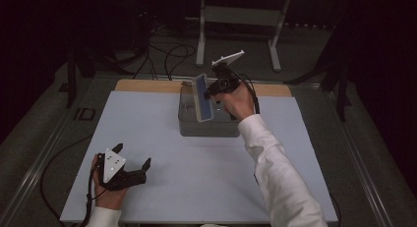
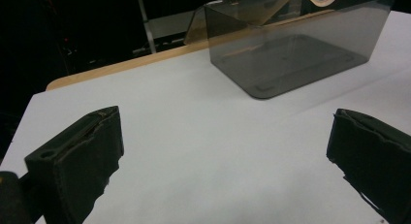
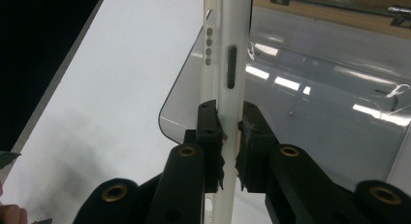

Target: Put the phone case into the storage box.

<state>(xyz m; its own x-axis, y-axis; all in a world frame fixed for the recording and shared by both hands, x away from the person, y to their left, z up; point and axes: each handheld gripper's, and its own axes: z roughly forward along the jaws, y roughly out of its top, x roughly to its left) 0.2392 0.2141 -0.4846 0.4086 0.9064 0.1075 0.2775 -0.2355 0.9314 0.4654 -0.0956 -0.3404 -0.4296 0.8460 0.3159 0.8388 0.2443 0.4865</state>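
Right gripper [image 1: 212,91], upper centre of the high view, was clamped on a flat white slab with rounded corners, phone-like, thin plastic or metal edge [image 1: 202,97]; the right gripper view showed both jaws pinching its thin edge [image 3: 226,69], small holes and a slot visible on that edge. The slab stood on edge, nearly upright, long axis running up-and-down and tilted slightly in the high view, hanging over the open smoky-grey translucent plastic box [image 1: 209,127] that sat at centre-back of the white sheet on the desk [image 1: 162,153]. The box's lower end sat directly under the slab, so the relation that mattered was vertical: the box interior lay just below the held thing, the slab's long axis pointing down into it. Cannot tell whether the slab's bottom touched the box floor. The box lid [image 2: 252,8] was hinged back at the far side, upper part of the left gripper view. Left gripper [image 1: 132,172], lower left of the high view, lay released on the white sheet, jaws spread wide with nothing between, well apart from the box [image 2: 295,59]. Right hand clearly nearer; judged next move was lowering or lifting the slab along its own long axis, keeping clear of the box walls.
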